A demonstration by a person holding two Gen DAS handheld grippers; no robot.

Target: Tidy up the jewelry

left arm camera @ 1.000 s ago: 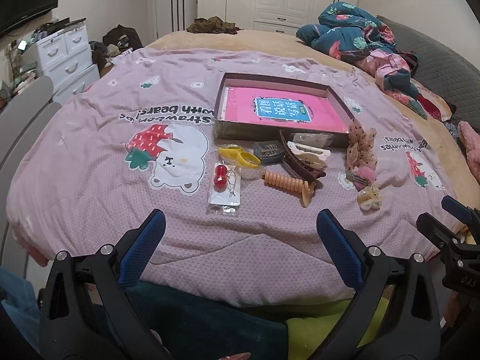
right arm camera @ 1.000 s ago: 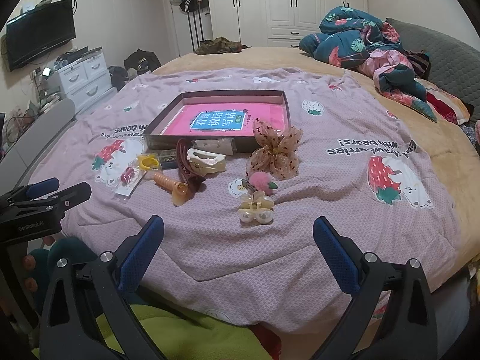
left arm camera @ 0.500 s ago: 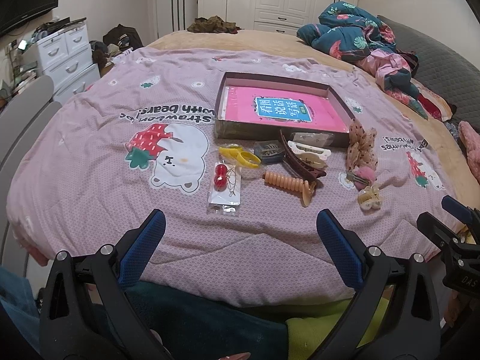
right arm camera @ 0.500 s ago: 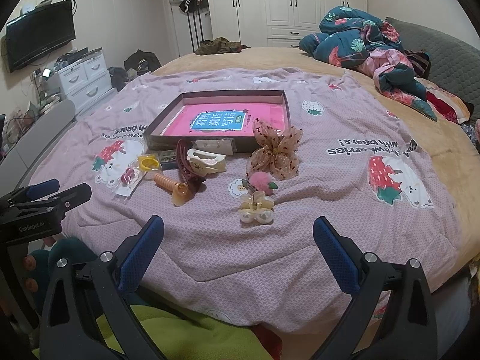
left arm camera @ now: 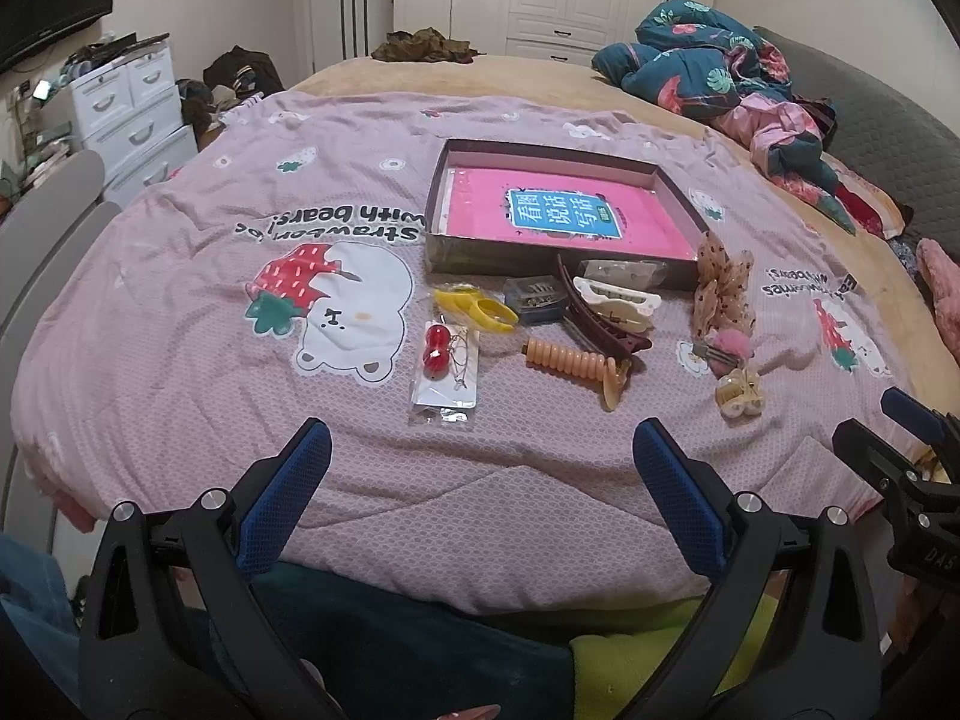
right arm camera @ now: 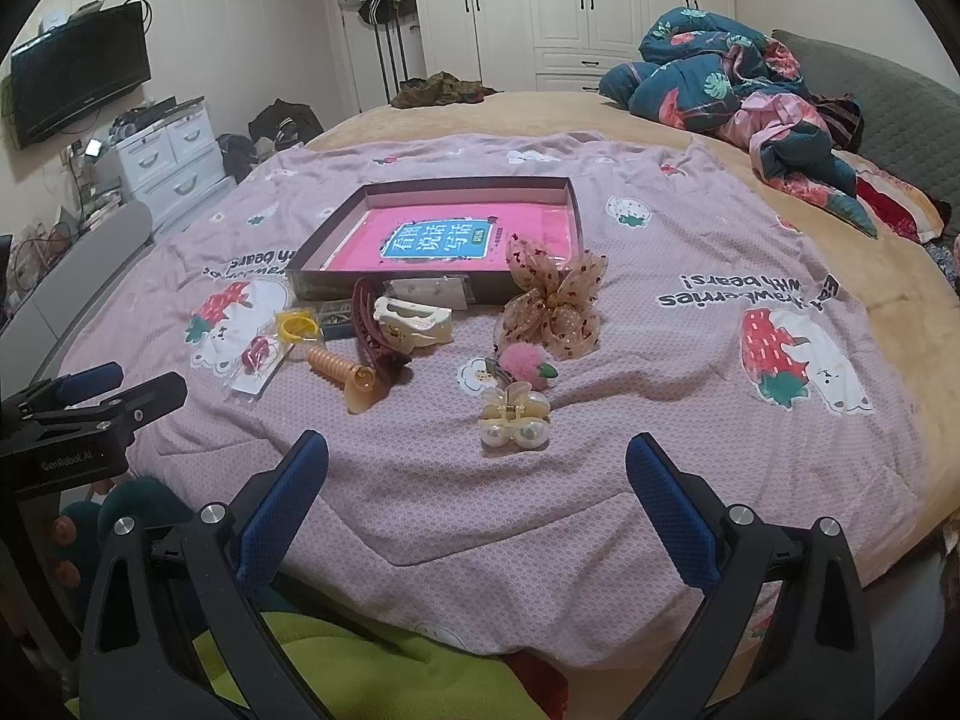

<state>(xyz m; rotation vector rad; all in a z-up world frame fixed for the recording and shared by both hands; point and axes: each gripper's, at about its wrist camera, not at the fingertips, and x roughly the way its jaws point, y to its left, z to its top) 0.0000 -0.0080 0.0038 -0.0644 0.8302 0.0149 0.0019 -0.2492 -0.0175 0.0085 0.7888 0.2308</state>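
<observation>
Left gripper [left arm camera: 480,468] & right gripper [right arm camera: 477,468] both spread wide, holding nothing, low over the quilt [left arm camera: 180,330]. Hair clips [right arm camera: 384,336] lie just beside the box [right arm camera: 573,204], w/ a pearl clip [right arm camera: 514,417] nearest the right gripper.

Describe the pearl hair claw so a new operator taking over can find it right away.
Start at the shallow box with the pink booklet on the purple strawberry-bear quilt. Come toward the camera past the sheer dotted bow and the fluffy pink clip. The pearl hair claw lies just below them, nearest the right tool, the only cream piece with two big round pearls.
</observation>
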